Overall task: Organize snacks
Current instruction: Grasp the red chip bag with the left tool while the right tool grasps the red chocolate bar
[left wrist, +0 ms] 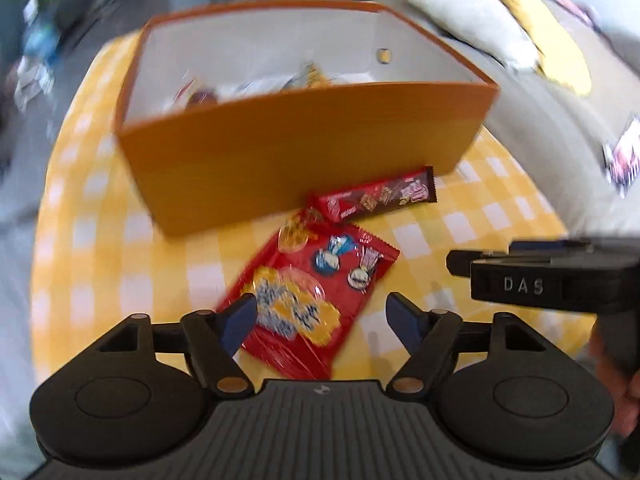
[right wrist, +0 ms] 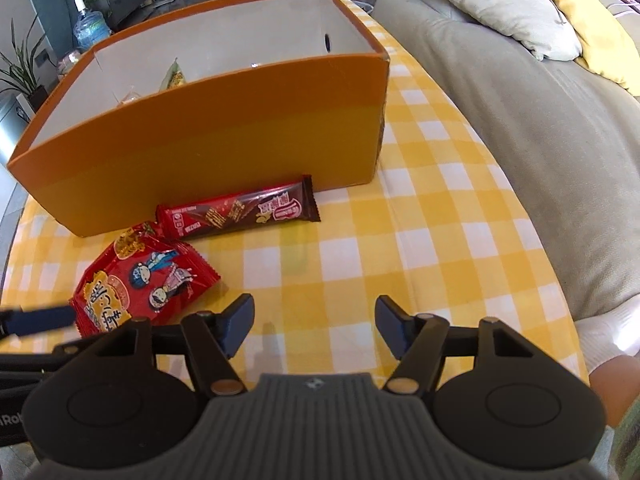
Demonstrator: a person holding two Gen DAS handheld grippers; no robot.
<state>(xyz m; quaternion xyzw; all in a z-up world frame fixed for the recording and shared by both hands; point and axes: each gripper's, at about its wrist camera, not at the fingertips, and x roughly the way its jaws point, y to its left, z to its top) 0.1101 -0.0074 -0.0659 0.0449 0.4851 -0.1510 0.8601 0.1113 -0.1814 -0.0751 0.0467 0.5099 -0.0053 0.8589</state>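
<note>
Left claw (left wrist: pixel 320 316): open, empty, hovering low over the near end of the red snack bag (left wrist: pixel 310 300); view blurred.
Right claw (right wrist: pixel 314 318): open, empty, over bare checked cloth, just right of the bag.
Red snack bag: flat on the bench (right wrist: pixel 420 240), near the front wall of the orange box (right wrist: pixel 224 152), far corner touching or just under the end of the chocolate wafer bar (right wrist: pixel 240 212).
Chocolate wafer bar: flat on the cloth, lying along the foot of the box's front wall, close to it; touching or not, cannot tell.
Orange box: open-topped, tall-walled, already holding a few wrappers; exact contents too blurred or hidden to name.
Likely step: left claw closing on the bag, then a lift over the front wall.
Risk, slip: thin, glossy, air-filled bag; shallow pinch on the seam likely to slide out or tear the film.
Risk, drag: overlap with the bar; lifting the bag could flick the bar sideways.
Risk, wall: a low carry would catch the bag on the orange rim or push the box back.
Risk, claws: right claw's body just beside the left claw's right finger; a sideways move could knock them together.
Edges: round bench edge close on the near and left sides; sofa (right wrist: pixel 520 140) pressing against the right side.
Open room: bare cloth right of the bar, and free air above the box.
</note>
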